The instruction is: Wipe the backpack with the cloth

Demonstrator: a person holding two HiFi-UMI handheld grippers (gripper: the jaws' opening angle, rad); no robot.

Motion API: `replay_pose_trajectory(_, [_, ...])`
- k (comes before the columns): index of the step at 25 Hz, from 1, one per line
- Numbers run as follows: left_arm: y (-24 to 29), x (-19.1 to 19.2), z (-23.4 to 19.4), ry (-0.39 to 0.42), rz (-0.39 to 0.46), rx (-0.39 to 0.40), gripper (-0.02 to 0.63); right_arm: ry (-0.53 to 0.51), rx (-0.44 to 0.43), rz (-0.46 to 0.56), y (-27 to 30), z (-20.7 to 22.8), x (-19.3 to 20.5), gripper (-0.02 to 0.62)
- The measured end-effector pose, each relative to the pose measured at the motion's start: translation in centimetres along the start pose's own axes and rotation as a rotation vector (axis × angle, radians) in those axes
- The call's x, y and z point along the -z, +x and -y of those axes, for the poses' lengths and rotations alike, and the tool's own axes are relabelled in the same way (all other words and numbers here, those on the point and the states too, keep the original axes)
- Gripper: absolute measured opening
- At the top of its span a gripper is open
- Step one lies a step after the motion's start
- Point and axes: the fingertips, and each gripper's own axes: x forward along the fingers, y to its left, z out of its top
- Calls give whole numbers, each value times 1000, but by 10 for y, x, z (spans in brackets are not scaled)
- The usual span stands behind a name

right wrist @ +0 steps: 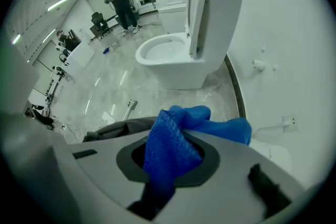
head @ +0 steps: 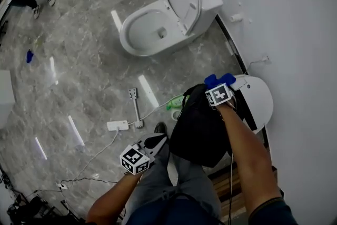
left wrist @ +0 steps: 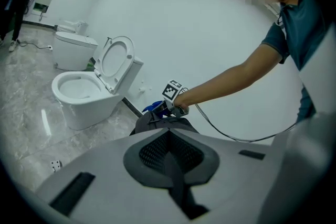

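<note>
Right gripper (right wrist: 170, 162): jaws clamped on the cloth (right wrist: 220, 128); a bunched fold fills the gap, and a loose tail spills forward past the tips.
Left gripper (left wrist: 170, 157): jaws closed together, nothing between them.
Cloth: blue, woven; sits at the top edge of the backpack (head: 199, 126), at 12 o'clock of the bag in the head view.
Backpack: black, soft-sided; at 5 o'clock of centre in the head view, against the person's leg; what it rests on is hidden.
Left gripper position: at 7 o'clock of the backpack, apart from it.
Handling, judged: fabric shell likely to sag and shift under a wiping stroke; cloth light and limp, needing a firm pinch.
Hold point, judged: top handle or upper rim, to steady the bag.
Surroundings: toilet (head: 158, 23), lid up, at 12 o'clock on the grey floor (head: 79, 71).
</note>
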Motion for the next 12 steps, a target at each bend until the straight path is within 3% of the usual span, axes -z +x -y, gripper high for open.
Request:
replay_pose_trajectory(2, [-5, 3, -7, -14, 8, -14, 3, 8, -19, 78, -2, -13, -21, 51])
replay_pose_trajectory(4, [-7, 4, -10, -19, 15, -17, 3, -9, -91, 125, -4, -31, -34, 51])
replay_pose_trajectory(6, [-12, 2, -13, -20, 23, -20, 3, -121, -145, 95, 0, -52, -38, 51])
replay_pose_trajectory(8, [-16, 0, -18, -22, 29, -31, 3, -332, -132, 7, 6, -70, -39, 51])
replay_pose_trajectory(12, [-4, 1, -18, -50, 37, -29, 3, -864, -77, -229, 23, -95, -14, 51])
